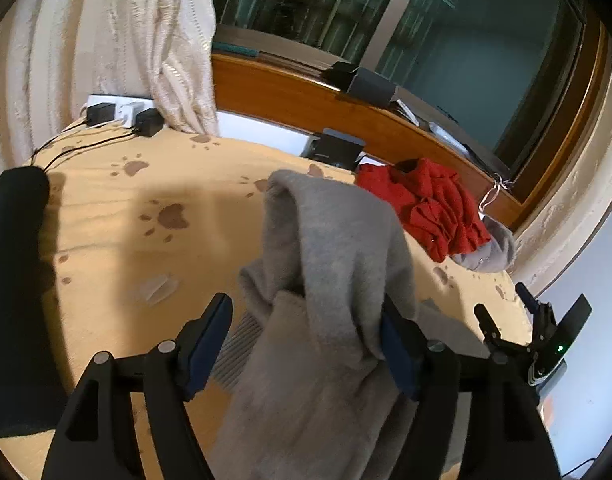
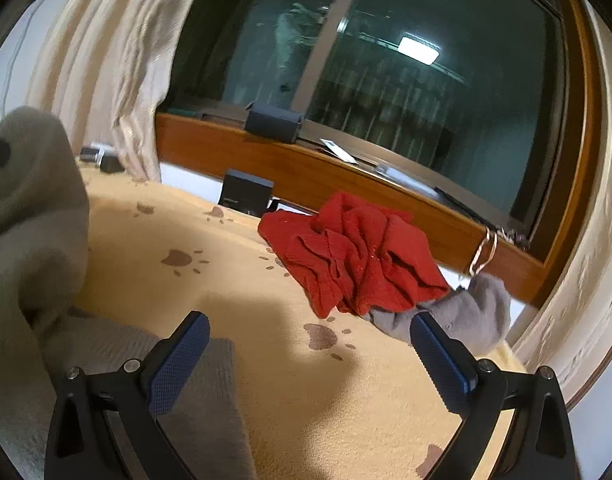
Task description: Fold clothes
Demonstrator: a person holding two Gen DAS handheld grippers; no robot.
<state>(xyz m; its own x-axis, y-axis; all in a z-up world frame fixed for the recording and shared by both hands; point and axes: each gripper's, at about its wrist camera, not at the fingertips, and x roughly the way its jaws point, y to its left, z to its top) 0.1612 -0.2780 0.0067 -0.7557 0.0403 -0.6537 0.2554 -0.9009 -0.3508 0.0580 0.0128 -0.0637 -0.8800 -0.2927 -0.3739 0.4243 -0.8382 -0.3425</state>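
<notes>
1. Left gripper point(image 1: 306, 332): jaws wide, grey sweater point(image 1: 329, 280) draped over its right finger point(image 1: 397, 354), long axis running 12 to 6 o'clock.
2. Right gripper point(image 2: 310, 346): jaws wide, empty, above the paw-print blanket point(image 2: 325, 392).
3. Crumpled red garment point(image 2: 353, 256) lies at 1 o'clock.

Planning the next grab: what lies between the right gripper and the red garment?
Only bare paw-print blanket between the right gripper and red garment, per the right wrist view.

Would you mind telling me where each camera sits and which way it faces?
Left wrist: sits behind the left claw, facing the window across the blanket; grey sweater drapes over one finger, and the right claw shows.
Right wrist: sits behind the open right claw, facing the red garment.
Both share the red garment, sweater and blanket.
</notes>
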